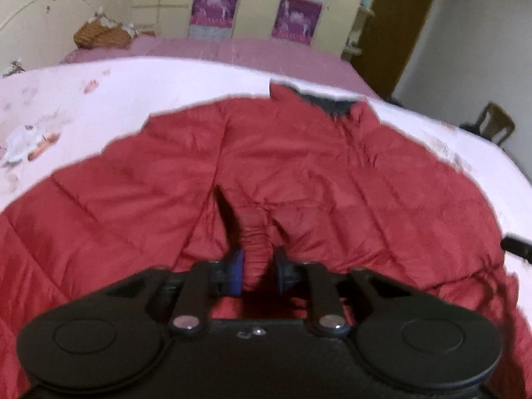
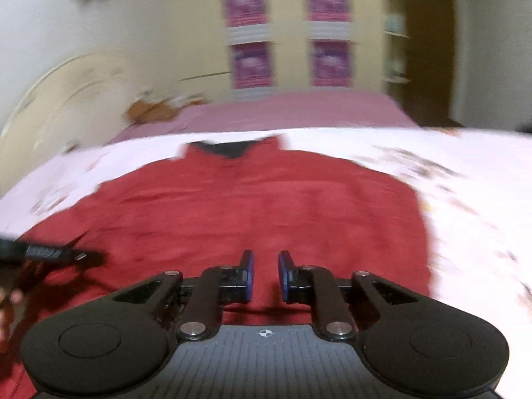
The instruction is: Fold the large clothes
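A red quilted jacket (image 1: 299, 166) lies spread on a pale pink bedsheet (image 1: 99, 99), with its dark collar (image 1: 329, 101) at the far end. My left gripper (image 1: 257, 271) is shut on a bunched ridge of the jacket's red cloth, pinched between its blue pads (image 1: 236, 271). In the blurred right wrist view the same jacket (image 2: 249, 199) fills the middle. My right gripper (image 2: 266, 276) hangs just over its near part. A narrow gap shows between that gripper's pads, with only flat cloth seen through it. The left gripper's black tip (image 2: 50, 254) shows at that view's left edge.
The bed runs on to a pink cover (image 1: 266, 53) and a cream wardrobe with purple posters (image 1: 212, 6). A brown woven thing (image 1: 99, 33) sits by the headboard at the far left. A chair (image 1: 495, 123) and a brown door (image 1: 395, 26) stand at the right.
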### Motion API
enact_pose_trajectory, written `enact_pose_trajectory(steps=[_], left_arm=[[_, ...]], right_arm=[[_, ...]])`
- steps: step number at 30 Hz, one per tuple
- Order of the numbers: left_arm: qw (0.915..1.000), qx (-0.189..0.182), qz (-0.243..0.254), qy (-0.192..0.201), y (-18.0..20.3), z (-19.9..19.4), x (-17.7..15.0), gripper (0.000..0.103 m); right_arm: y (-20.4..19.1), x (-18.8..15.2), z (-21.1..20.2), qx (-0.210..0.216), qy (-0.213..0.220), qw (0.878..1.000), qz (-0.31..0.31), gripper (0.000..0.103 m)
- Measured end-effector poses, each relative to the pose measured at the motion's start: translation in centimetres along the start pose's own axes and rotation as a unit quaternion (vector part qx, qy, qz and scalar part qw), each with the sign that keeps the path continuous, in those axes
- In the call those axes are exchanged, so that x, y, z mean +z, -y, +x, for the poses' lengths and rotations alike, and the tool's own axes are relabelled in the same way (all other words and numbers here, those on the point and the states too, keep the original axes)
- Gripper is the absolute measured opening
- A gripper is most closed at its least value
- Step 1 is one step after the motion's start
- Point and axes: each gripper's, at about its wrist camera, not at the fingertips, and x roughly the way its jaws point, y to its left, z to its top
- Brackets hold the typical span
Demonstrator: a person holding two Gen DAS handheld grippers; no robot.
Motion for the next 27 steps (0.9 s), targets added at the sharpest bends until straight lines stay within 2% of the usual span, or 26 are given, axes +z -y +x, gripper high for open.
enact_pose_trajectory(steps=[3, 7, 8, 10, 11, 12, 14, 16, 17, 19, 24, 27], left_arm=[[0.9991, 0.028, 0.013, 0.029, 0.1, -1.4, 0.1, 0.018], [0.9989, 0.043, 0.020, 0.003, -0.1, -0.2, -0.5, 0.018], [0.9987, 0.046, 0.022, -0.004, 0.0, 0.2, -0.6, 0.018], [0.9984, 0.050, 0.023, -0.010, 0.2, 0.8, -0.7, 0.019], [0.9983, 0.051, 0.026, -0.012, 0.2, 0.7, -0.7, 0.020], [0.9980, 0.053, 0.028, -0.018, 0.3, 0.5, -0.6, 0.025], [0.9971, 0.072, 0.021, -0.008, 0.1, -0.8, -0.5, 0.047], [0.9945, 0.091, 0.021, 0.046, 0.2, -3.3, -0.5, 0.088], [0.9916, 0.105, 0.028, 0.071, 0.6, -4.2, -0.4, 0.089], [0.9909, 0.092, 0.053, 0.083, 1.7, -3.8, 0.5, 0.080], [0.9926, 0.060, 0.089, 0.057, 4.3, 1.2, 2.0, 0.073], [0.9926, 0.069, 0.098, 0.019, 4.1, 4.4, 1.4, 0.075]], right_arm=[[3.2, 0.5, -1.0, -0.037, 0.005, 0.999, 0.020, 0.014], [6.1, 1.3, -0.4, -0.059, 0.012, 0.997, 0.037, 0.014], [6.7, 1.3, 0.4, -0.061, -0.002, 0.997, 0.037, 0.014], [7.5, 0.9, 3.3, -0.075, -0.061, 0.995, 0.032, 0.014], [7.8, 0.6, 3.9, -0.074, -0.070, 0.994, 0.033, 0.014], [8.0, 0.6, 3.9, -0.071, -0.066, 0.995, 0.033, 0.014], [8.1, 1.2, 3.1, -0.070, -0.060, 0.995, 0.034, 0.014], [8.4, 2.0, 1.6, -0.057, -0.028, 0.997, 0.047, 0.014], [8.4, 2.7, 1.0, -0.053, -0.010, 0.998, 0.046, 0.014], [8.2, 4.1, 1.1, -0.049, 0.012, 0.998, 0.035, 0.014], [7.9, 6.9, 6.0, -0.035, 0.007, 0.999, 0.011, 0.014], [8.8, 6.4, 9.9, -0.055, -0.037, 0.998, 0.004, 0.014]])
